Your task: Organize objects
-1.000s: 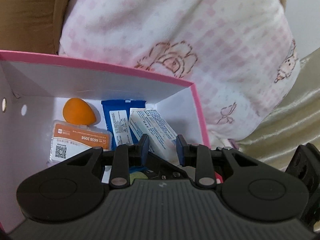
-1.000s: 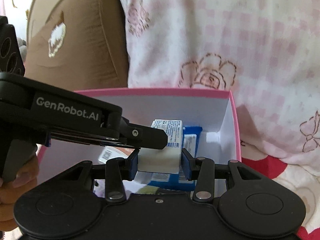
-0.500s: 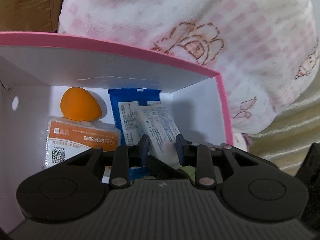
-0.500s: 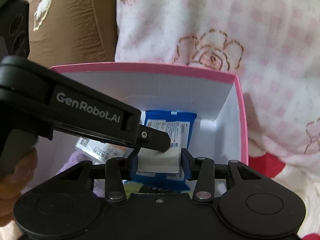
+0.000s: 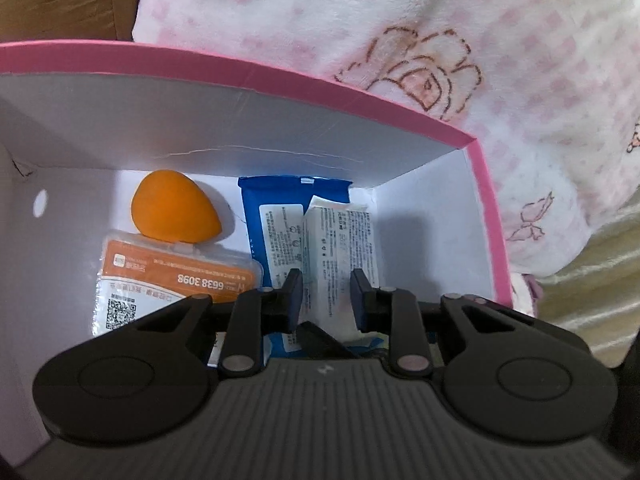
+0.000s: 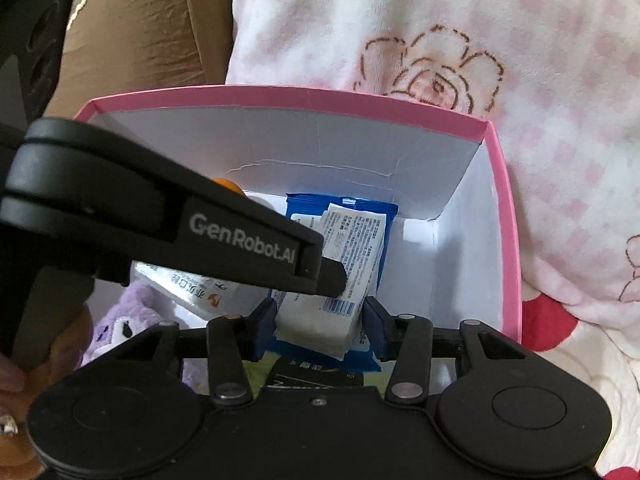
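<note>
Left wrist view
Surroundings: a pink-and-white checked fleece blanket (image 5: pixel 360 12) with brown rose outlines is lying behind the box; brown fabric (image 5: pixel 60 0) is showing at the top left.
Box: a pink-rimmed white cardboard box (image 5: pixel 486 216) is standing open.
Contents: an orange egg-shaped sponge (image 5: pixel 174 210) is lying near the far wall; an orange-and-white flat packet (image 5: pixel 160 284) is touching its near side; a blue wipes pack (image 5: pixel 276 224) is lying toward the far right corner.
White pack: a white printed tissue pack (image 5: pixel 340 252) is leaning over the blue pack.
Left gripper (image 5: pixel 326 300): jaws are standing apart, gripping nothing.

Right wrist view
Surroundings: the blanket (image 6: pixel 440 20) is filling the background.
Box: its right wall (image 6: pixel 508 220) is standing beside the gripper.
White pack (image 6: pixel 332 300): inside the box, over the blue pack (image 6: pixel 384 220).
Right gripper (image 6: pixel 320 320): jaws are bracketing the pack's near end; whether they are touching it is not discernible.
Left gripper (image 6: pixel 328 276): its tip is resting against the pack's top.
</note>
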Tool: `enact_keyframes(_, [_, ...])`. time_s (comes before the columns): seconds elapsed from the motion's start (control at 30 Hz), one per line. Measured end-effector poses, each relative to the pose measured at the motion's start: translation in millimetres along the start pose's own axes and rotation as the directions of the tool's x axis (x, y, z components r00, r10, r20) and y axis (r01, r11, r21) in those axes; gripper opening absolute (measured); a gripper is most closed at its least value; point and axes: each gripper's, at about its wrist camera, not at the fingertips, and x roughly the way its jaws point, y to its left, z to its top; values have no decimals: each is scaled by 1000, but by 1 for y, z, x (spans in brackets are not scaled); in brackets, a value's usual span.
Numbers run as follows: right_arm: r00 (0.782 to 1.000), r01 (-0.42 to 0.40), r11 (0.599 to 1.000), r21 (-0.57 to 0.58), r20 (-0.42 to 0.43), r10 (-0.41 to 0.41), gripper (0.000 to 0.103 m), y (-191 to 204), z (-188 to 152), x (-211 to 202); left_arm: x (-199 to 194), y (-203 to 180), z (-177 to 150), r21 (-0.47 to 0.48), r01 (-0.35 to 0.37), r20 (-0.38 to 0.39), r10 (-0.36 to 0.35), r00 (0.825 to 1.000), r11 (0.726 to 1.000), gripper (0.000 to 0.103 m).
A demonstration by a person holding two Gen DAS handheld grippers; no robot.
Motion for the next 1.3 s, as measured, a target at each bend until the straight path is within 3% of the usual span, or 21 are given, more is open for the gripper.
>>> enact_keyframes(0.2, [998,-26,1000,8,65,25,55,-3,-2,-29,-21,-1,-3,-13,-32,13,32,999,999,23])
enact_keyframes(0.4, [985,-50,999,20,163,46,56,-1,-18,-76,-71,-7,-20,-9,-62,22,63,998,998,23])
enact_keyframes(0.5, [977,-120,990,68,186,106,57,0,-29,-102,-96,-11,-29,-5,-82,30,82,996,997,24])
enact_keyframes(0.63, [970,-110,993,49,222,97,57,16,-37,-121,-129,-16,-43,2,-105,66,105,992,994,25])
enact_keyframes(0.9, [955,-143,990,11,266,135,57,34,-50,-165,-181,-23,-73,5,-131,106,130,986,991,26])
enact_keyframes(1.3, [954,-153,988,16,265,143,61,43,-68,-209,-231,-38,-117,45,-215,179,204,962,976,31])
